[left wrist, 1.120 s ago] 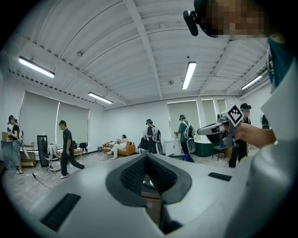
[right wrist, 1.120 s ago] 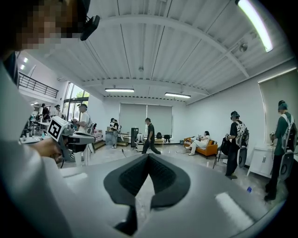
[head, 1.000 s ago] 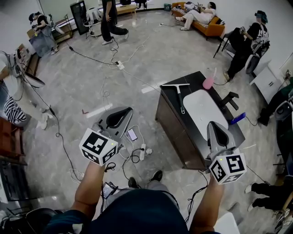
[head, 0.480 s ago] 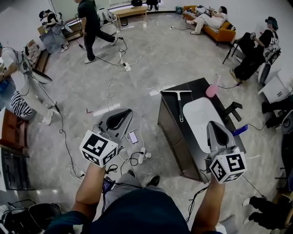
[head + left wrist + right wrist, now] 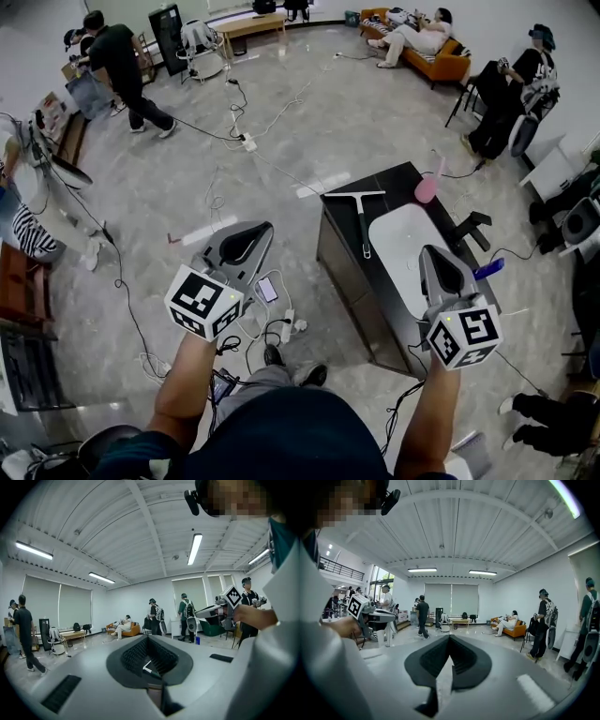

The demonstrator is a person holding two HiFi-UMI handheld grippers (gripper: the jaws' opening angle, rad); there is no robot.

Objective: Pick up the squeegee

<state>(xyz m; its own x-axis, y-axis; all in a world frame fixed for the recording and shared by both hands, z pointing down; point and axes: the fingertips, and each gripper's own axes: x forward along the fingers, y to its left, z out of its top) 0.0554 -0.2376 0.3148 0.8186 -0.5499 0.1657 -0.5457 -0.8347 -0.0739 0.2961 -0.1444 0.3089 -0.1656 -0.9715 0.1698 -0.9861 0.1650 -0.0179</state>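
Note:
The squeegee (image 5: 360,216) lies on the far left part of a dark table (image 5: 343,264), its white blade at the far end and its thin handle pointing toward me. Beside it on the table sits a white oval basin (image 5: 401,246). My left gripper (image 5: 262,228) hangs over the floor left of the table, its jaws shut and empty. Over the table's near right part, short of the squeegee, my right gripper (image 5: 430,249) is held shut with nothing in it. The left gripper view shows the left gripper (image 5: 148,638) closed, and the right gripper view shows the right gripper (image 5: 450,637) closed.
A pink spray bottle (image 5: 428,186) stands at the table's far corner and a blue item (image 5: 487,269) at its right edge. Cables, a phone (image 5: 266,289) and a power strip (image 5: 247,141) lie on the floor. Several people stand or sit around; an orange sofa (image 5: 442,60) is at the back.
Both grippers have drifted across the room with me, and the table now sits a little further left in view. A person in black has walked to the far left.

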